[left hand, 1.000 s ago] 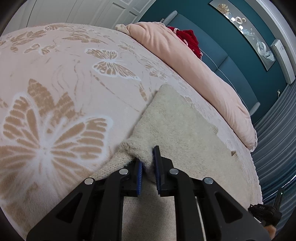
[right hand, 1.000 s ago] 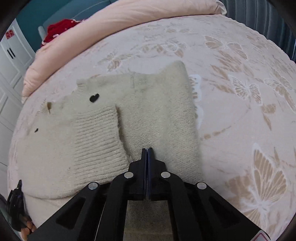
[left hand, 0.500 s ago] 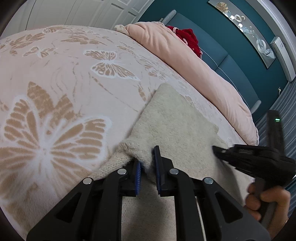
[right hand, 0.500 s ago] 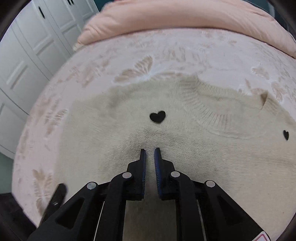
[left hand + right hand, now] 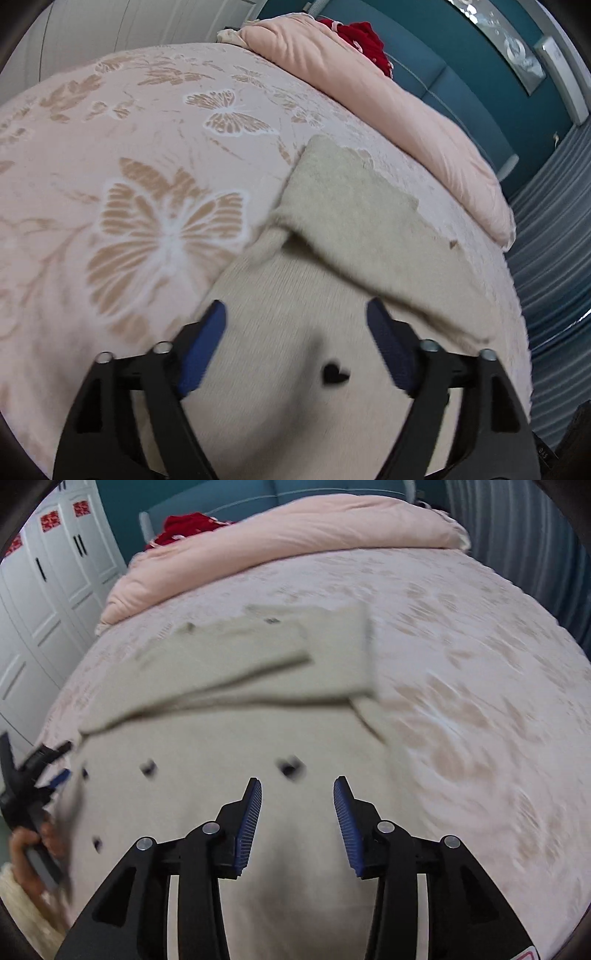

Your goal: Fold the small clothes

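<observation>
a bed [image 5: 110, 155] covered in a pale pink spread with tan butterflies fills both views, with a rolled pink duvet [image 5: 295, 535] along its far edge, a red garment [image 5: 365, 33] behind that, a teal wall beyond and white wardrobe doors [image 5: 48, 590] at the far left in the right wrist view. the cream knitted sweater [image 5: 258, 738] lies flat on the bed in the near middle, its sleeves folded across the far part of the body, small black hearts [image 5: 334, 373] dotted on the knit. the left tool [image 5: 295, 317] hangs over the sweater with its jaws opening, already wide, nothing gripped between the blue pads. the right tool [image 5: 297, 786] is above the near part of the sweater, jaws opening to about halfway, also holding nothing. at the left edge of the right wrist view a hand [image 5: 29, 853] grips the other tool's handle; that part is blurred.
</observation>
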